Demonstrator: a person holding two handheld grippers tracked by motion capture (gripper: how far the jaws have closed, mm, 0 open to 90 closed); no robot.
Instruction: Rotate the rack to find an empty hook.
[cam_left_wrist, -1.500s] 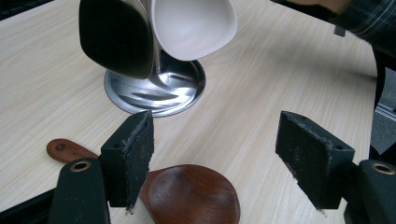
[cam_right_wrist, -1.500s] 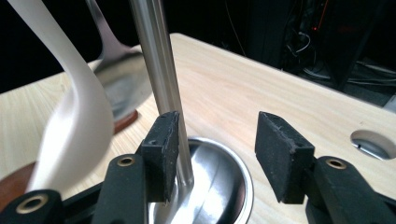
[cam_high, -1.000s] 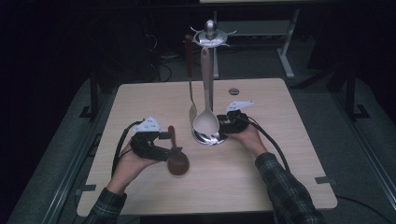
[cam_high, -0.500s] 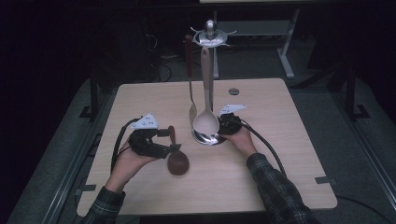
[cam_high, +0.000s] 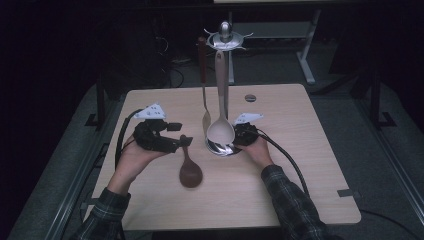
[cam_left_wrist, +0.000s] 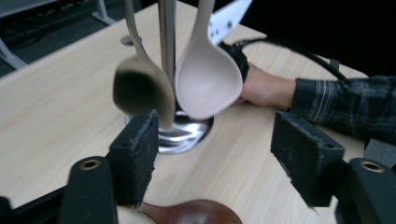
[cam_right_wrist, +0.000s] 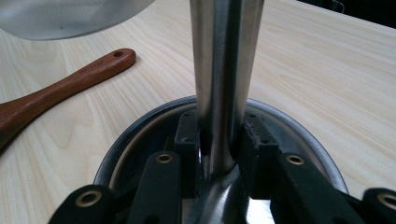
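Nearest, low in the high view: two plaid sleeves enter from the bottom edge, one hand on each gripper.

Wooden spoon (cam_high: 190, 169) lies flat on the desk (cam_high: 310, 165), lower centre, bowl toward the person, handle running up toward the left gripper (cam_high: 176, 142). In the left gripper view its dark bowl (cam_left_wrist: 191, 212) sits at the bottom edge, below the jaws and under the left-hand pad. Those jaws stand apart with nothing pressed between them; they have just been closing a little. Whether a pad touches the spoon's handle cannot be told.

Mid-frame: right gripper (cam_high: 241, 138) sits at the foot of the utensil stand (cam_high: 222, 145). In the right gripper view its jaws are clamped on the steel post (cam_right_wrist: 223, 84), pads tight on both sides just above the round base; they have just been closing onto it.

Farther up: a pale ladle (cam_high: 220, 131) and a slim metal spoon (cam_high: 205, 120) hang from the stand's top ring (cam_high: 225, 39).

Step in hand, by my reading: stand steadied by the right, left preparing to take the wooden spoon. Next move calls for settling the left jaws around the handle, gripping firmly, then lifting the handle's hole toward a free hook without knocking the hanging utensils.
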